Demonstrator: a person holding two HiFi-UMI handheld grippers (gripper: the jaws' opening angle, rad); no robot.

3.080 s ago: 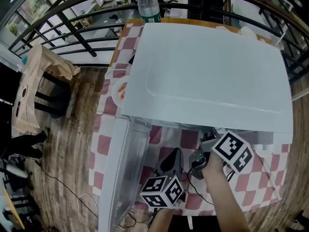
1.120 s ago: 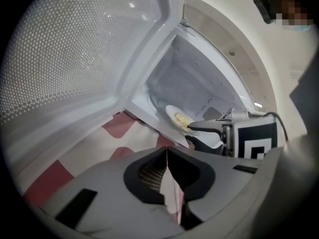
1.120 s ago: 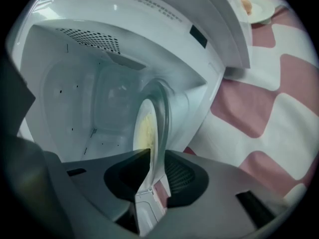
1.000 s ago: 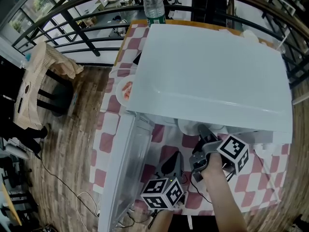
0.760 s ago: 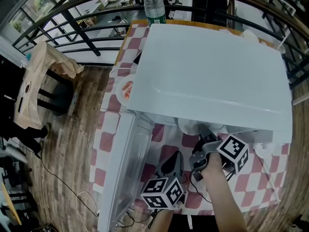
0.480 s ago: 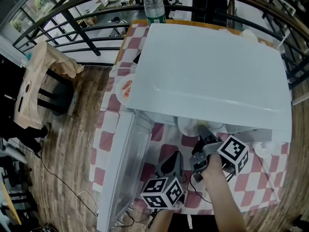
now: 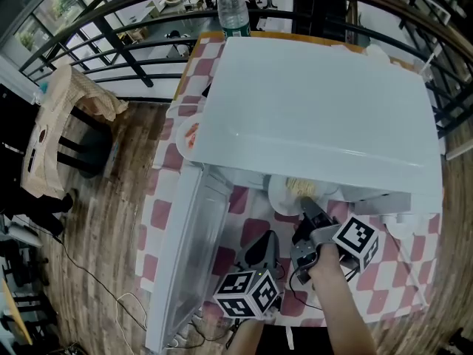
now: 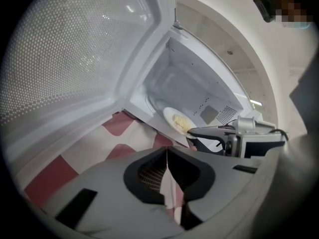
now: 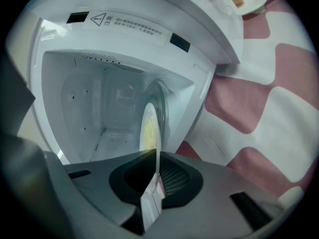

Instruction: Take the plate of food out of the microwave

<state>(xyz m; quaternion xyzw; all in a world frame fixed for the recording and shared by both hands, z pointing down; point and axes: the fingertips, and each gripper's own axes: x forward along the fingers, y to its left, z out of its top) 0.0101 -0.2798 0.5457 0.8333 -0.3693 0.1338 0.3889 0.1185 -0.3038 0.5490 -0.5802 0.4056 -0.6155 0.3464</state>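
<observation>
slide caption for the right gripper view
Right gripper, jaws just closing, grips the plate of food by its rim at the mouth of the microwave.

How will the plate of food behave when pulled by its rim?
The plate of food is probably stiff but breakable: it looks ceramic. Held at one edge by the right tool, its jaws just closing, it may tilt and spill.

A warning label (image 9: 123, 26) on the upper front frame of the microwave (image 9: 60, 39) bore a triangular caution sign and two lines of small print, too fine to read. Black-and-white square code markers covered both cubes (image 7: 247, 294) (image 7: 355, 240). The green band on the bottle (image 7: 230, 7) was illegible.
</observation>
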